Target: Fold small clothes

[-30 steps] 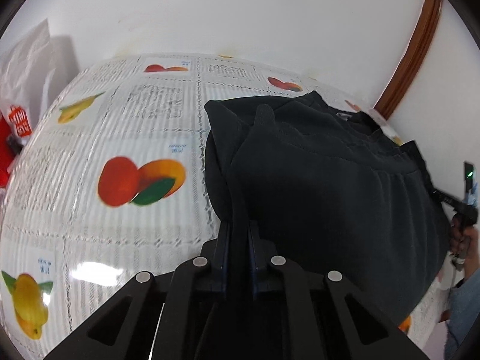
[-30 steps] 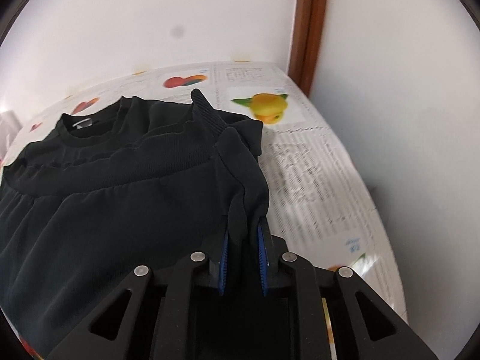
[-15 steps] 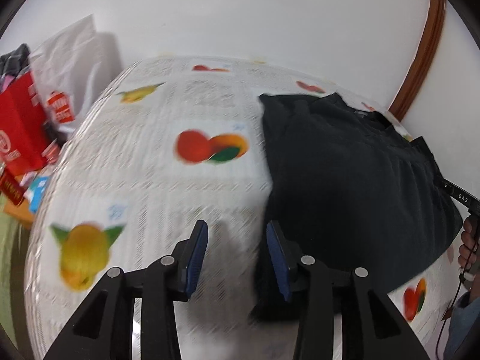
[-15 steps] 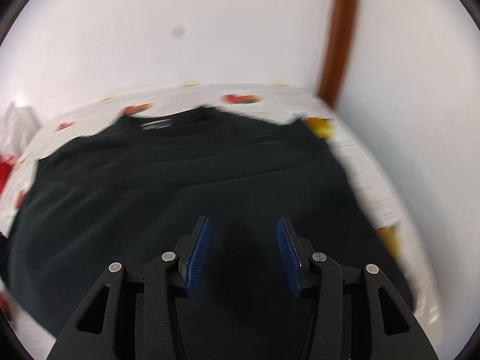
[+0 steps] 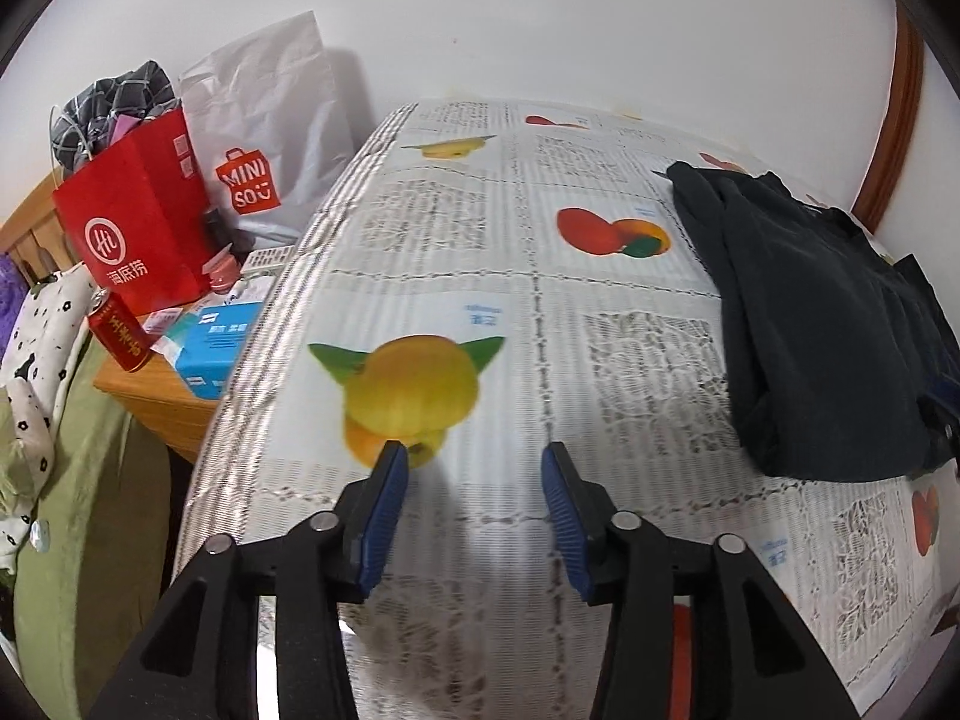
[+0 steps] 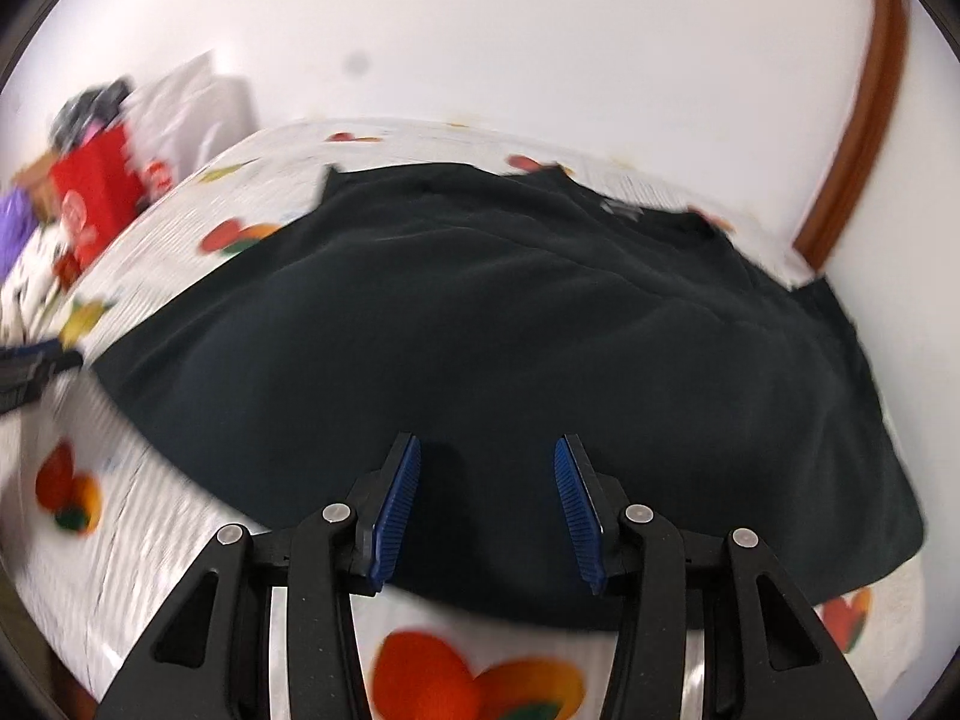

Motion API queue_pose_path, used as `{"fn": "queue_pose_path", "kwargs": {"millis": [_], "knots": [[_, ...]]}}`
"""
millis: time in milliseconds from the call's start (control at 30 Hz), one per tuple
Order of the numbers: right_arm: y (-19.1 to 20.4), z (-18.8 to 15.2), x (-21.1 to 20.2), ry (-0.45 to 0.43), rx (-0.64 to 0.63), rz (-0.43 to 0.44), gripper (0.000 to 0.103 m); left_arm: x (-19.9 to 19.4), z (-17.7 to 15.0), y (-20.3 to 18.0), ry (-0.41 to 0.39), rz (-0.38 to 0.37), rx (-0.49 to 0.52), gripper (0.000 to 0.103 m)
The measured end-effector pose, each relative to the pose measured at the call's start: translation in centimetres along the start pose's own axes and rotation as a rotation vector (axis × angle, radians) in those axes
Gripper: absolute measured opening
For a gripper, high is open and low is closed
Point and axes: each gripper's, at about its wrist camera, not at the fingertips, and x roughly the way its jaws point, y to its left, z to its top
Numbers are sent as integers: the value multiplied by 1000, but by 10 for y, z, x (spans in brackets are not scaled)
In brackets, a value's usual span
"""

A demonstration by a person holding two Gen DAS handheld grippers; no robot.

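Observation:
A dark sweater [image 6: 510, 324] lies partly folded on the fruit-print tablecloth [image 5: 480, 300]. In the left wrist view the sweater [image 5: 822, 324] is at the right, apart from my left gripper [image 5: 474, 462], which is open and empty over a yellow fruit print. My right gripper [image 6: 486, 456] is open and empty, hovering above the sweater's near hem. The left gripper shows blurred at the left edge of the right wrist view [image 6: 30, 369].
Left of the table stands a low wooden stand [image 5: 162, 396] with a red paper bag [image 5: 138, 228], a white Miniso bag [image 5: 264, 138], a red can [image 5: 117, 333] and a blue box [image 5: 216, 342]. A green bedcover [image 5: 72, 516] lies beyond. A wall is behind.
Both grippers let go of the sweater's sleeves and opened. The left one swung left, away from the sweater; the right one pulled back to the near hem.

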Motion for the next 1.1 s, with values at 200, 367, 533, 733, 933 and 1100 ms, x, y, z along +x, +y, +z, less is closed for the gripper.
{"fn": "queue_pose_path", "kwargs": {"millis": [200, 367, 533, 733, 933, 1100], "knots": [[50, -21, -14, -13, -105, 54, 54, 5, -1, 3, -28, 23, 11, 57], [97, -28, -11, -34, -264, 24, 60, 7, -1, 7, -26, 14, -6, 59], [131, -18, -1, -93, -406, -85, 61, 6, -3, 7, -29, 22, -18, 60], [158, 2, 16, -121, -498, -174, 61, 6, -6, 7, -38, 30, -15, 61], [158, 22, 34, -85, -427, -116, 25, 6, -6, 7, -39, 34, -14, 61], [139, 37, 23, -98, -279, -1, 13, 5, -6, 2, -45, 54, 1, 62]]}}
